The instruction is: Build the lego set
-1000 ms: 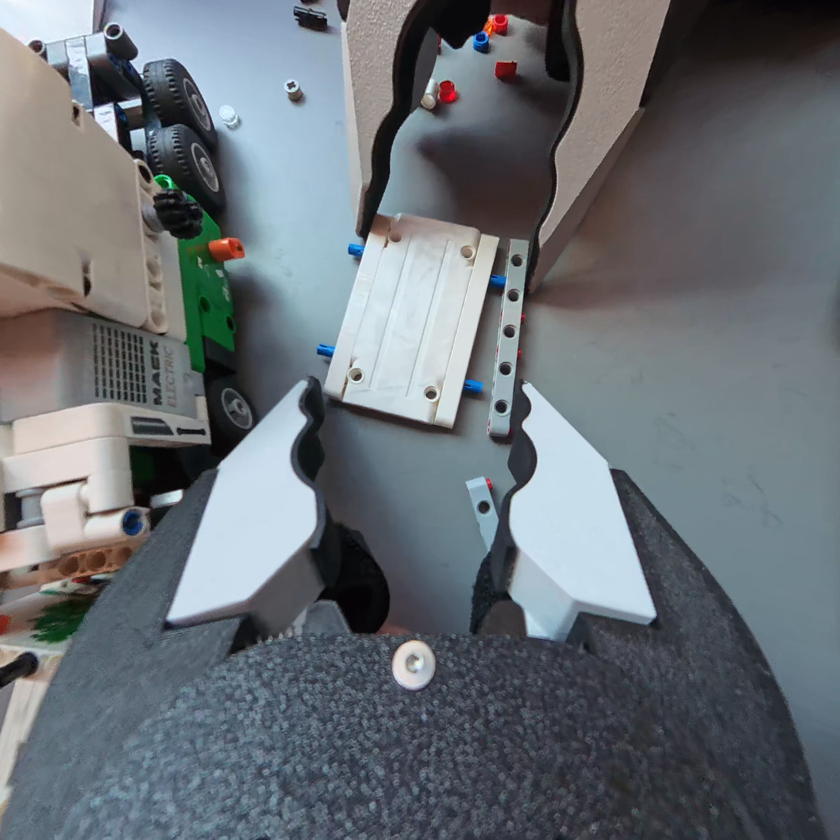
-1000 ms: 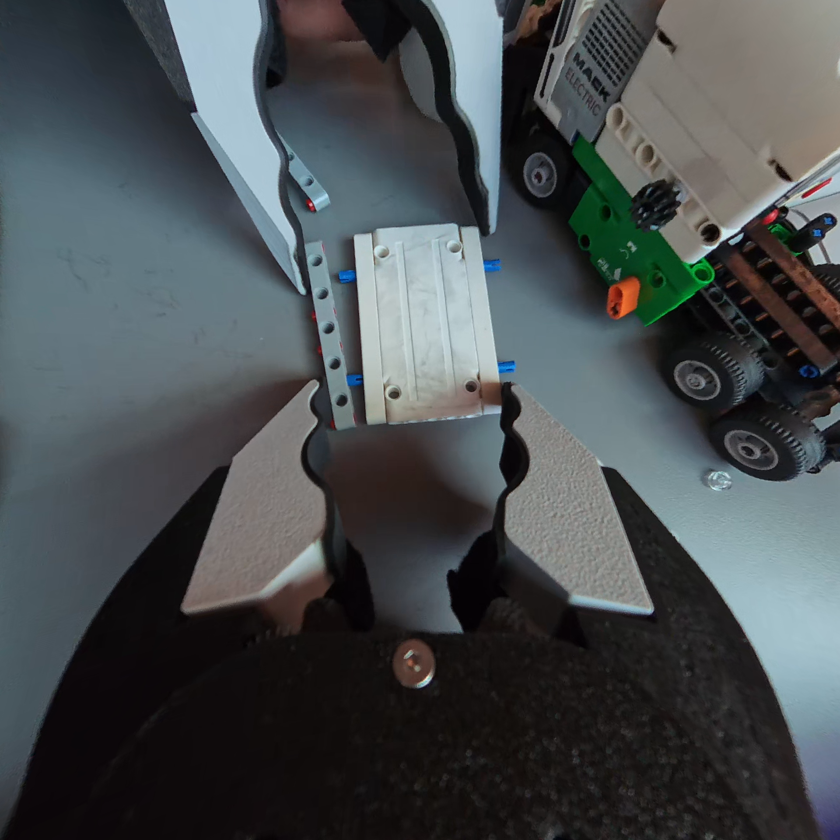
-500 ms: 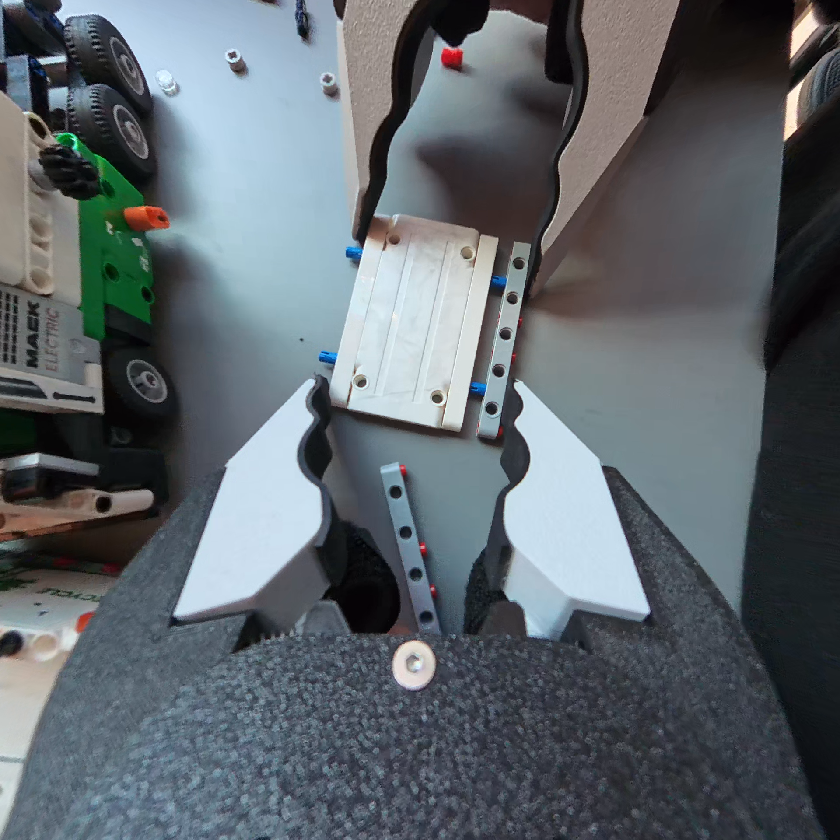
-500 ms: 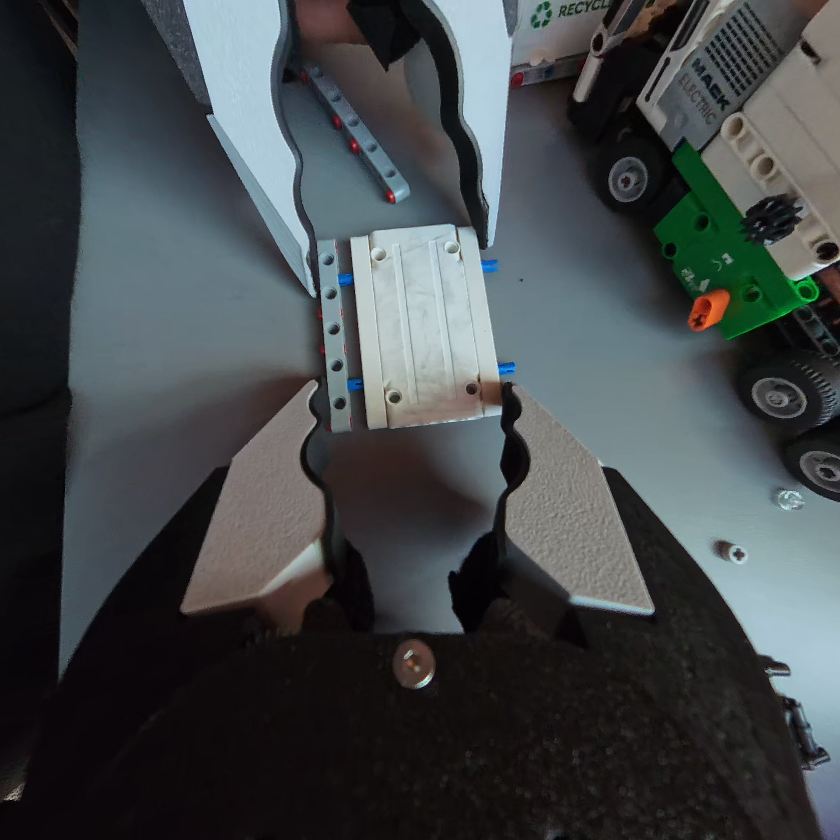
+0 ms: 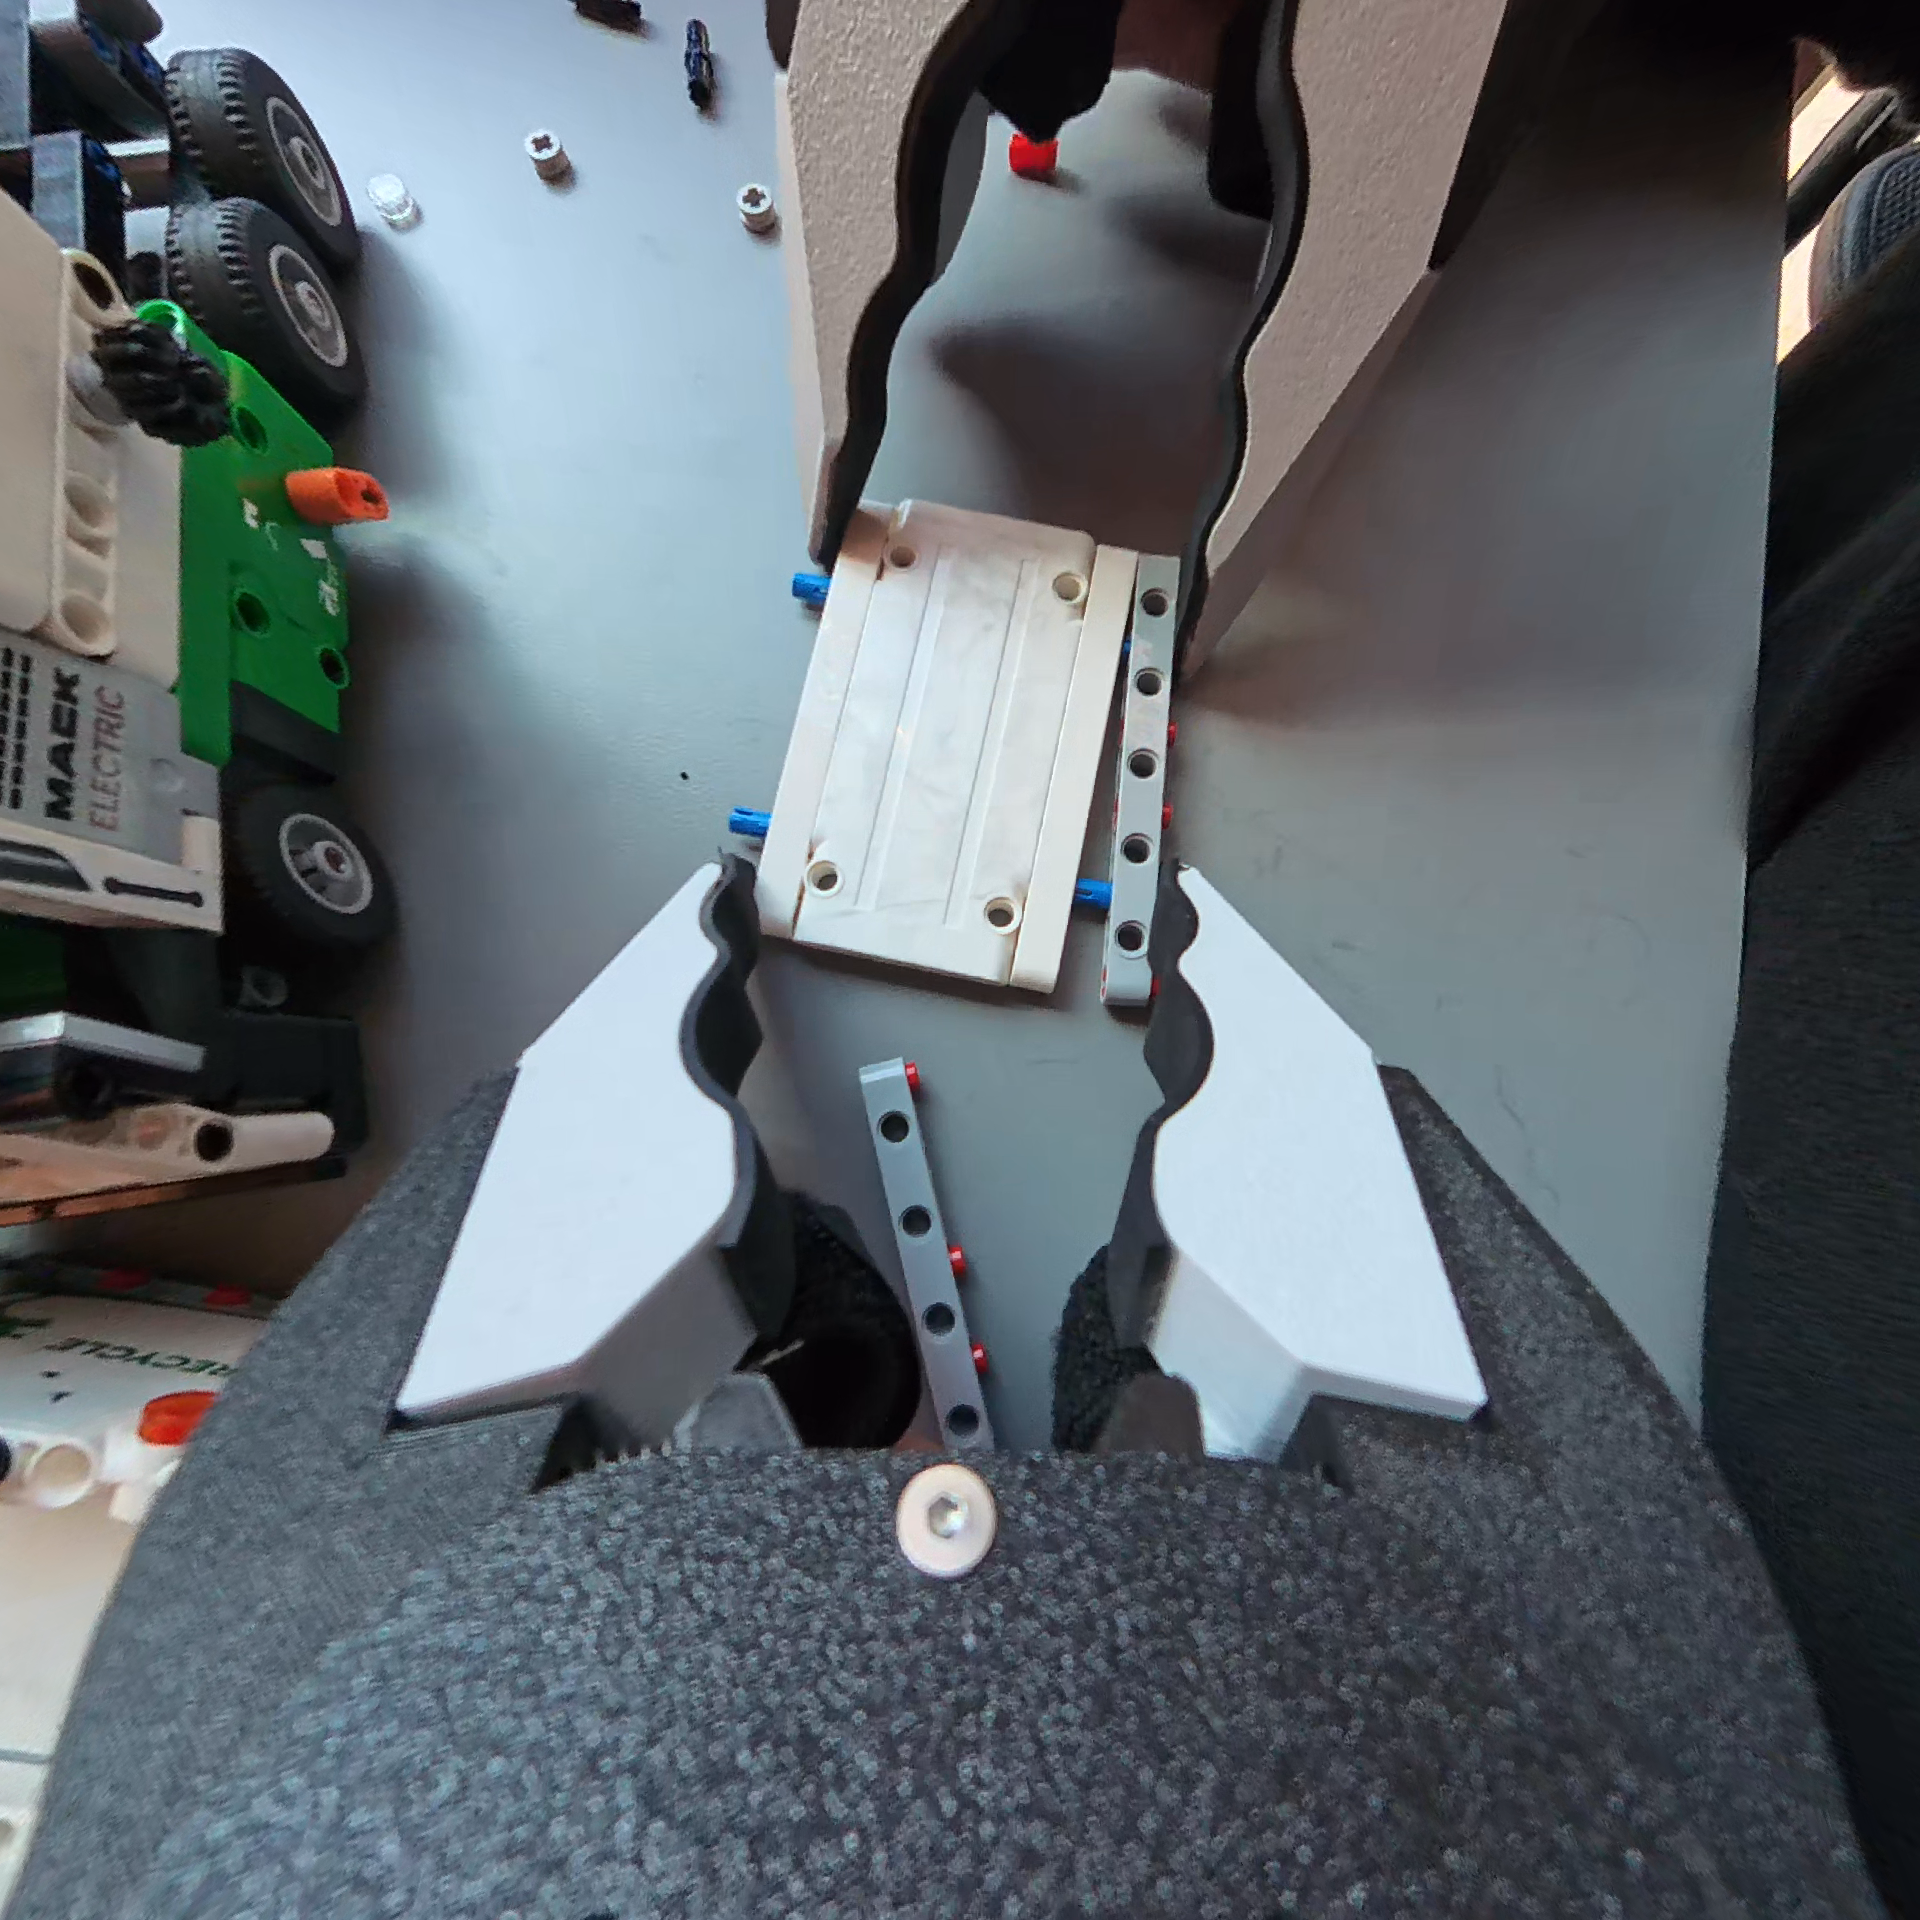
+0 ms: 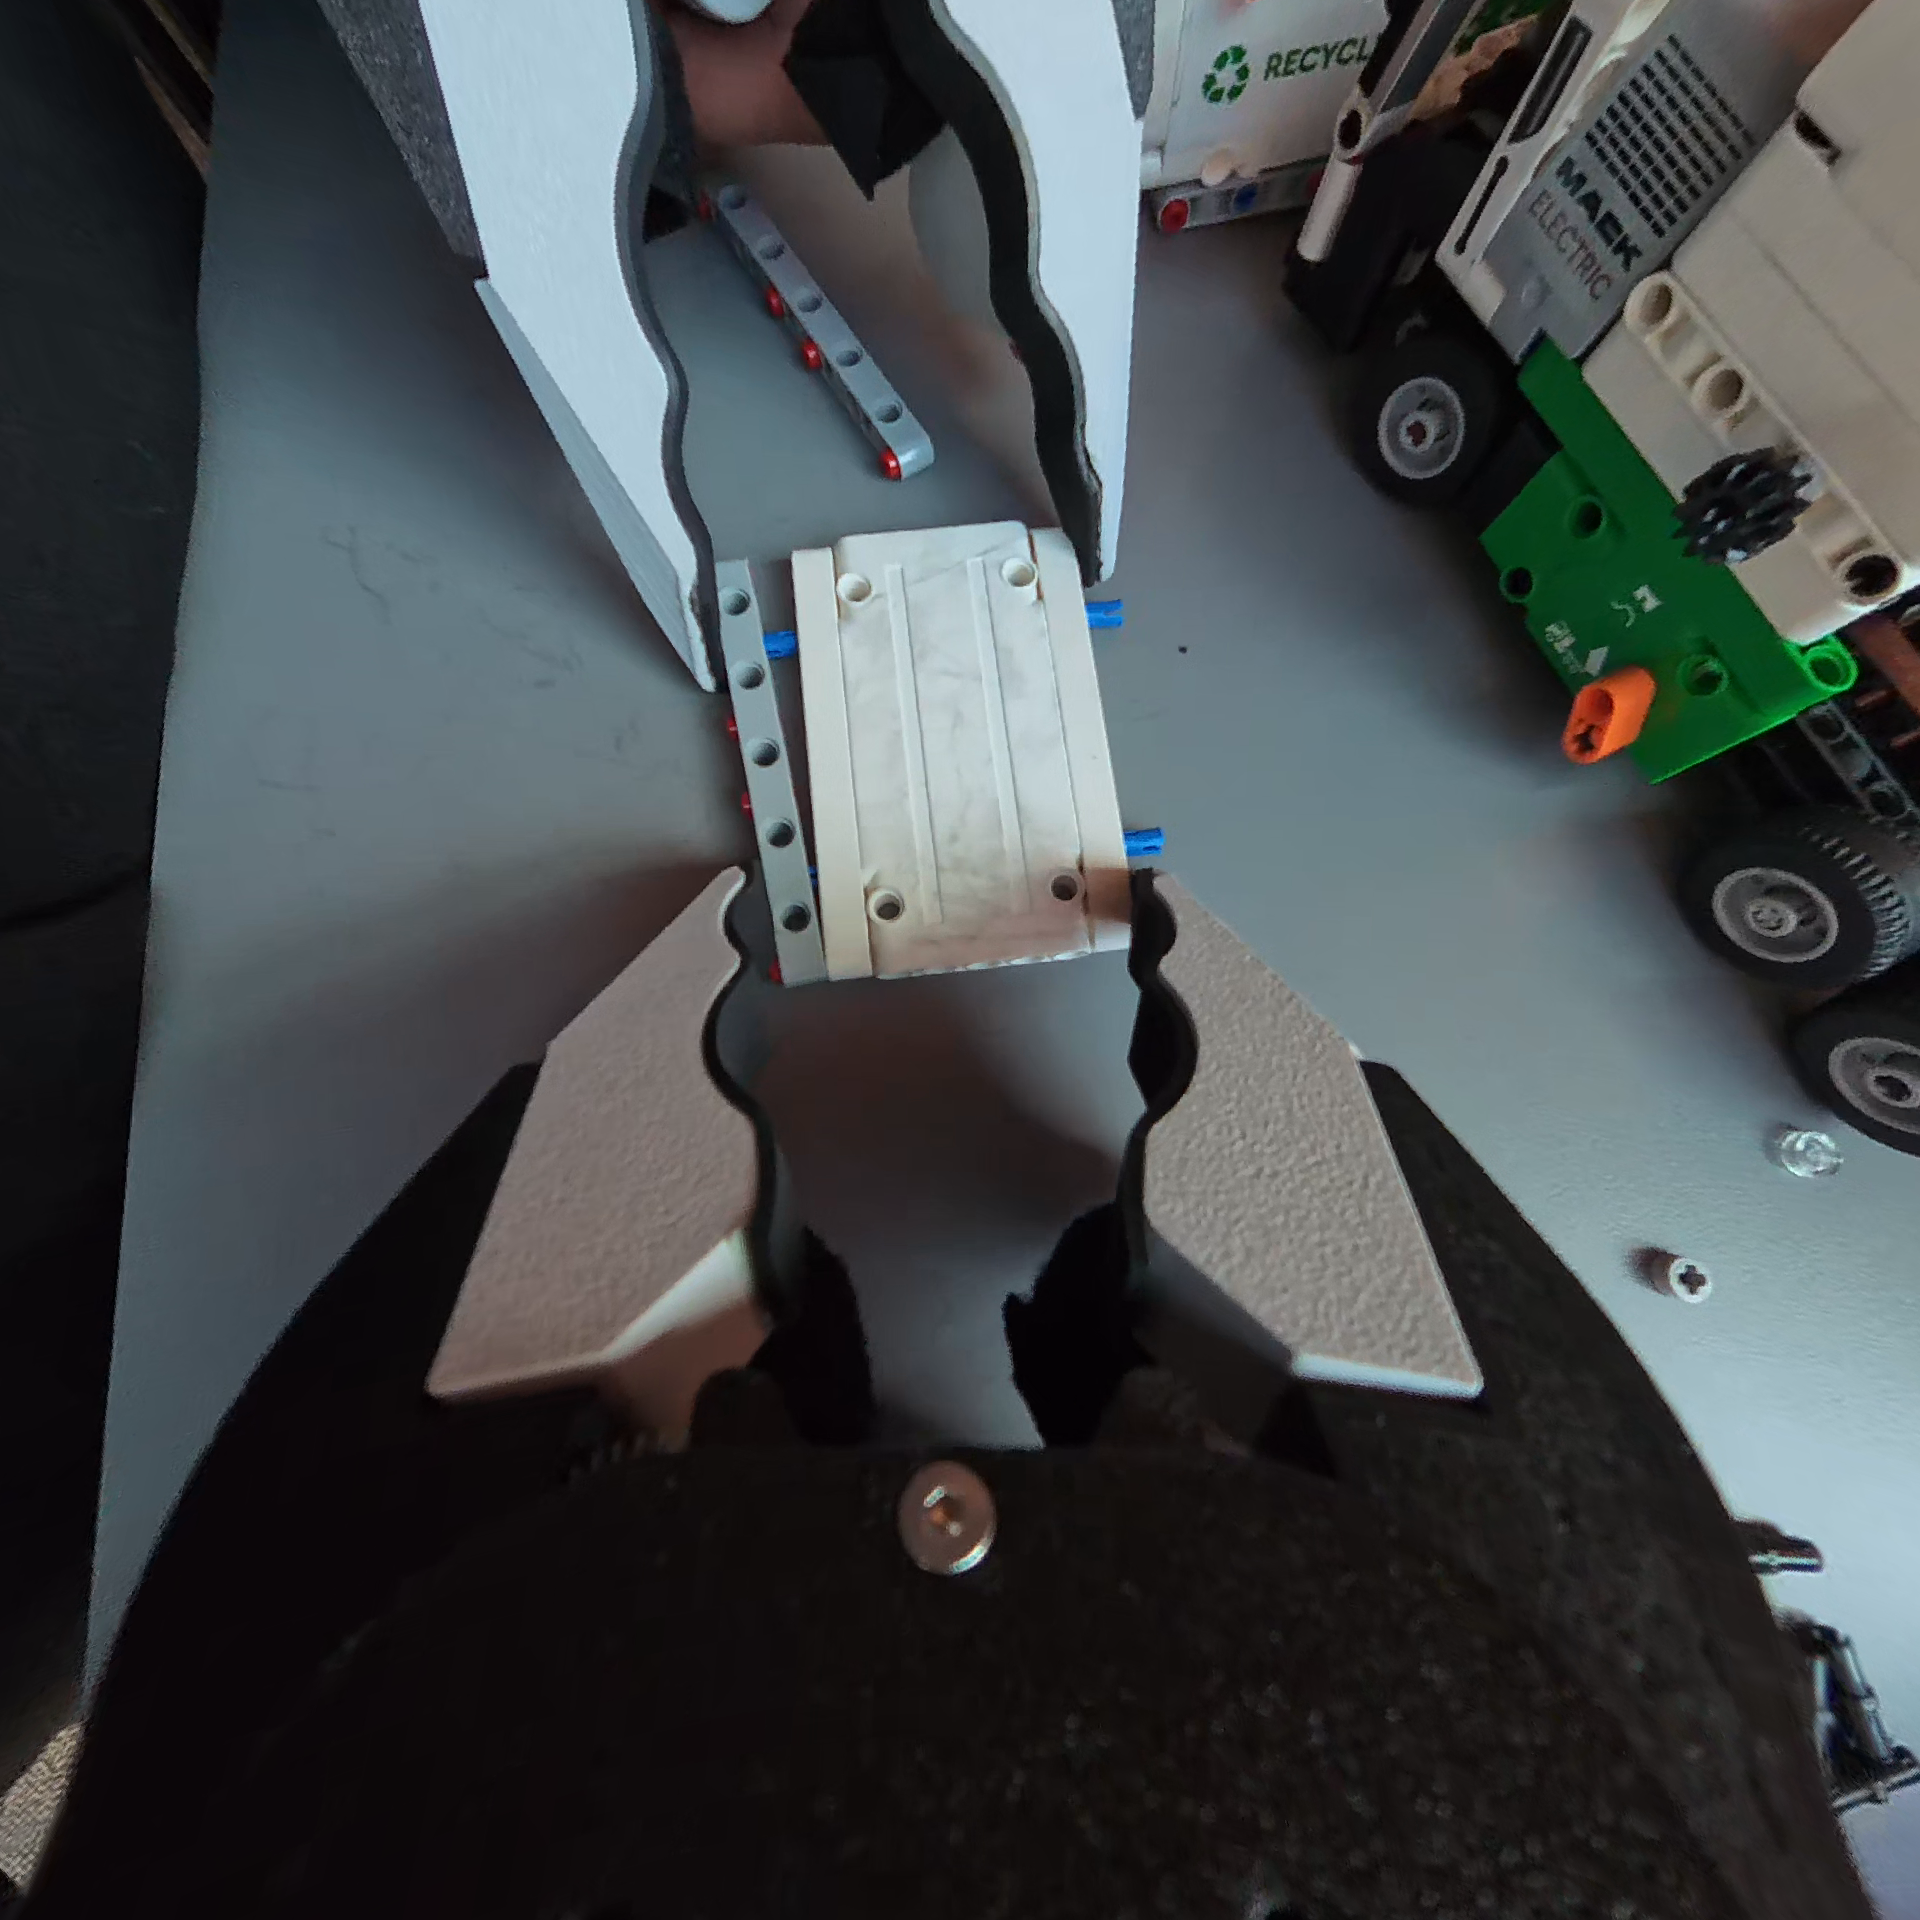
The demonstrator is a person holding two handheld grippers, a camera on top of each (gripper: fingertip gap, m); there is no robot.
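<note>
The white panel (image 5: 935,758) lies flat on the grey table (image 5: 1455,831), between the left gripper (image 5: 951,914) and the right gripper (image 6: 940,894), both with jaws spread and holding nothing. A grey beam (image 5: 1138,779) sits on its blue pins; compared with a second ago it is closer to the panel. A second beam (image 5: 920,1247) lies between the left jaws. The truck (image 6: 1662,436) stands beside
</note>
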